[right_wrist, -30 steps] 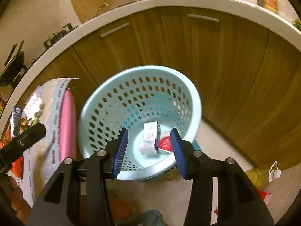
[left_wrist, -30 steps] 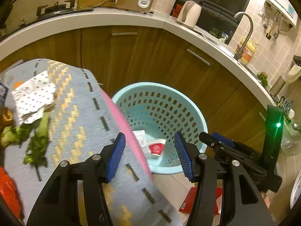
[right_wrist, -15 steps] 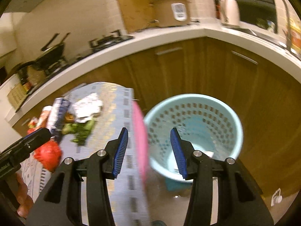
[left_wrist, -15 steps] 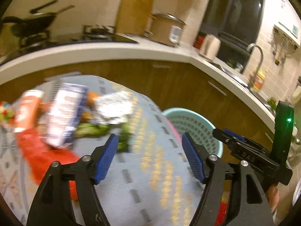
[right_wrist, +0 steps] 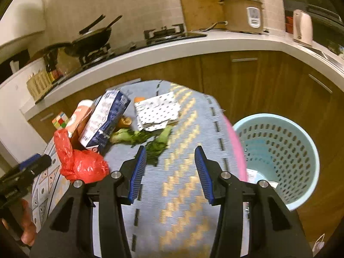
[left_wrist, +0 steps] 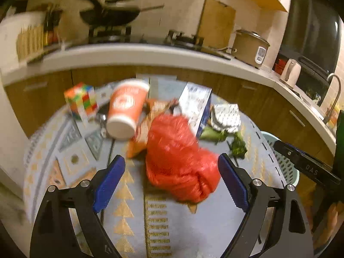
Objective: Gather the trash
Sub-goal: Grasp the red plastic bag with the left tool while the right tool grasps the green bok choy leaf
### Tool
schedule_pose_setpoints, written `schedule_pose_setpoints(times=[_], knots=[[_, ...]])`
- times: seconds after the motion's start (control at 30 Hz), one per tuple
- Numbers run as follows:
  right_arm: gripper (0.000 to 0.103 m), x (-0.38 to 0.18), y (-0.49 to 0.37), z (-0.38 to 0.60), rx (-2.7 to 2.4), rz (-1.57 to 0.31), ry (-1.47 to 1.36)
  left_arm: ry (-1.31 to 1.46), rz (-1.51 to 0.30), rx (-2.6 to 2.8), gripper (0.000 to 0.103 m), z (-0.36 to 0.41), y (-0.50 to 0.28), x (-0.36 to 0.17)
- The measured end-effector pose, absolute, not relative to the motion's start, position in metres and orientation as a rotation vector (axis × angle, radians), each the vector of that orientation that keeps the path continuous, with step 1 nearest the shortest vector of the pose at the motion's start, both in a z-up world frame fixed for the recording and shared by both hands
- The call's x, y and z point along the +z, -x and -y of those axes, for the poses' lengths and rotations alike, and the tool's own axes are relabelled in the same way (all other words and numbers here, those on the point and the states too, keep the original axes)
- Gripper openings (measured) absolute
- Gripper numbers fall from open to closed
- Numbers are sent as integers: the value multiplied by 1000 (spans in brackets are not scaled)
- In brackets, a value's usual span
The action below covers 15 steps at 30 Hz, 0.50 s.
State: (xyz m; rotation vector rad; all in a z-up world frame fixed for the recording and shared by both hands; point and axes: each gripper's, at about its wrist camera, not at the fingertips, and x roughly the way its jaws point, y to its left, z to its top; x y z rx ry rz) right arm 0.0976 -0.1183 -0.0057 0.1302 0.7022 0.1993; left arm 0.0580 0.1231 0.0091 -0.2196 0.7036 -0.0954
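A crumpled red plastic bag (left_wrist: 180, 161) lies on the patterned table cloth (left_wrist: 133, 215), just ahead of my open, empty left gripper (left_wrist: 169, 182). Behind it lie an orange cup (left_wrist: 126, 109) on its side, a blue-white carton (left_wrist: 195, 107), dotted paper (left_wrist: 225, 116) and green vegetable scraps (left_wrist: 236, 146). My right gripper (right_wrist: 169, 172) is open and empty over the cloth, near the greens (right_wrist: 150, 142). The red bag (right_wrist: 81, 165), carton (right_wrist: 105, 120) and dotted paper (right_wrist: 157, 111) lie to its left. The light blue basket (right_wrist: 279, 154) stands on the floor to the right.
A Rubik's cube (left_wrist: 81, 101) sits at the table's far left. Wooden cabinets and a white counter (right_wrist: 172, 49) curve behind the table, with a wok, a stove, a rice cooker (right_wrist: 243, 13) and a kettle. The basket holds some trash at its bottom.
Both grippers have swung left from above the basket to over the table. The left one now faces the red bag; the right one faces the greens.
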Motion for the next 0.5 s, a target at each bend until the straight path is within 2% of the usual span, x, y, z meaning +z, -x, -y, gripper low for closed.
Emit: schedule_pose_setpoints(times=[0.1,0.3,0.5], knots=[[43,-12,-106,107,201,-718,-108,311,-734,-149,86,-131,-65,-7],[43,-17,-120,97,197,-715,-103,308,-775,-144,85,-114,-81,-26],[43,-21,-139,92,181,-732,-114,289,-789,-155,71,-105,-87,-36]])
